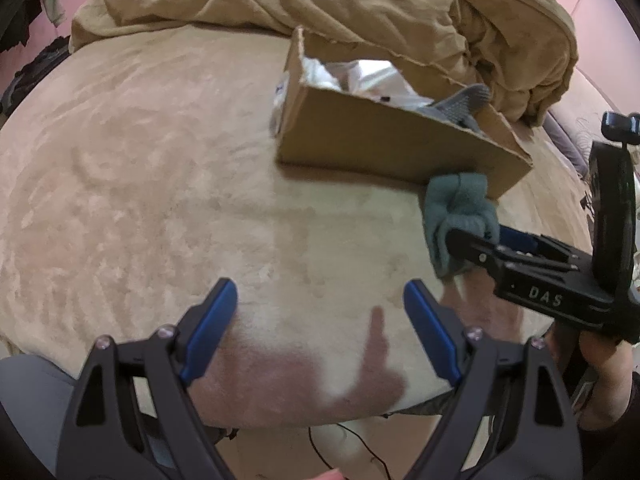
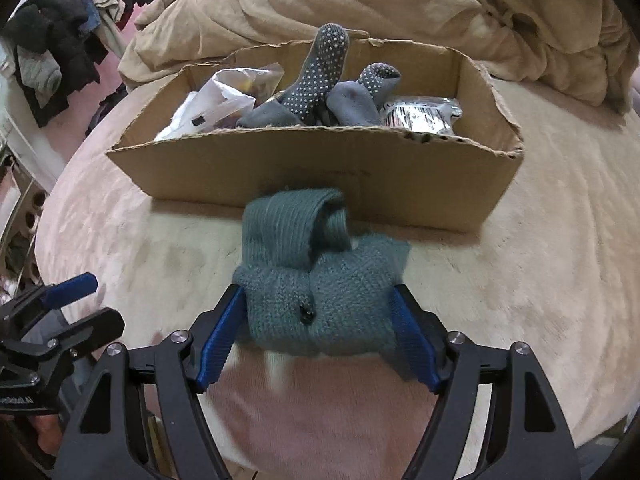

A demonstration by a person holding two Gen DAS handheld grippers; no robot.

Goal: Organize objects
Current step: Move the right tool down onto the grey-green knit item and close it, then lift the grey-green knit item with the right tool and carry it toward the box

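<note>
Near the bed's (image 1: 160,184) front edge, nothing is held by the left gripper (image 1: 320,320), its jaws apart. A folded green knit piece (image 2: 320,292) (touching the bed) is clamped by the right gripper (image 2: 318,336), just before the cardboard box (image 2: 280,168) of grey socks (image 2: 320,76).

Both tools angle steeply downward: the left tool (image 1: 320,312) with its blue-padded jaws spread and empty, the right tool (image 2: 318,328) beside it, its pads bracketing a knitted bundle (image 2: 320,280).
</note>
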